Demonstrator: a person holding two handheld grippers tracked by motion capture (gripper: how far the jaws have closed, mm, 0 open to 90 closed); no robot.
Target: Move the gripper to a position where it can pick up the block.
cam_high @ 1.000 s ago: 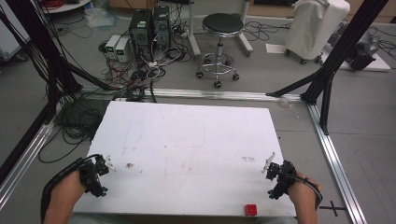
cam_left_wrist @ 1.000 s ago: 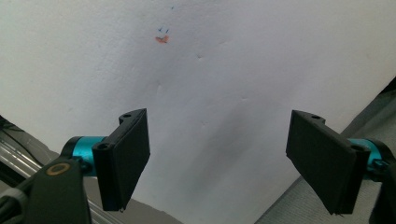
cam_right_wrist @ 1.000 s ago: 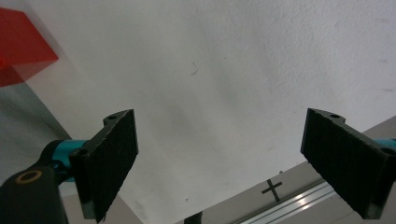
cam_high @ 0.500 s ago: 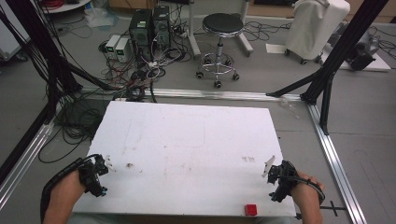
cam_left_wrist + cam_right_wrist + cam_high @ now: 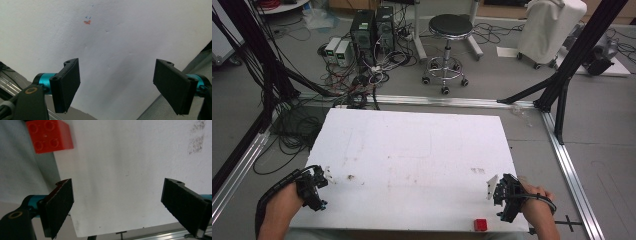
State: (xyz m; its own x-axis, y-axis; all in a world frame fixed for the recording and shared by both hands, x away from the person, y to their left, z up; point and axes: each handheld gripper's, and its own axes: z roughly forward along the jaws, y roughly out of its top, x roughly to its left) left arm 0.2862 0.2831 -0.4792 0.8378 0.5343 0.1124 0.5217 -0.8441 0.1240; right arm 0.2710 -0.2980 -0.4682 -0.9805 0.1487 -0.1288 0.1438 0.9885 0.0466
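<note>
A white table [image 5: 412, 160] seen from above, its top bare apart from faint scuffs and one small red toy brick [image 5: 481, 224] with round studs, which sits at the near edge toward the right corner. A person's two forearms come in from the bottom. The left gripper [image 5: 314, 186] rests over the near left corner of the table, and the right gripper [image 5: 504, 196] over the near right corner, just beside the brick and a little farther onto the table than it. In the left gripper view, its two black jaws stand wide apart with nothing between them, only white tabletop and a tiny orange and blue mark [image 5: 87, 21] ahead. In the right gripper view, the jaws are likewise spread wide and empty; the brick [image 5: 48, 135] lies at the upper left, beyond the left jaw and well clear of it, right at the table's edge, possibly overhanging it slightly, though the angle makes that hard to judge. Behind the table, on a grey floor, stand a black round stool [image 5: 447, 35] on casters, computer towers [image 5: 372, 30] amid tangled cables, and black metal frame legs.
</note>
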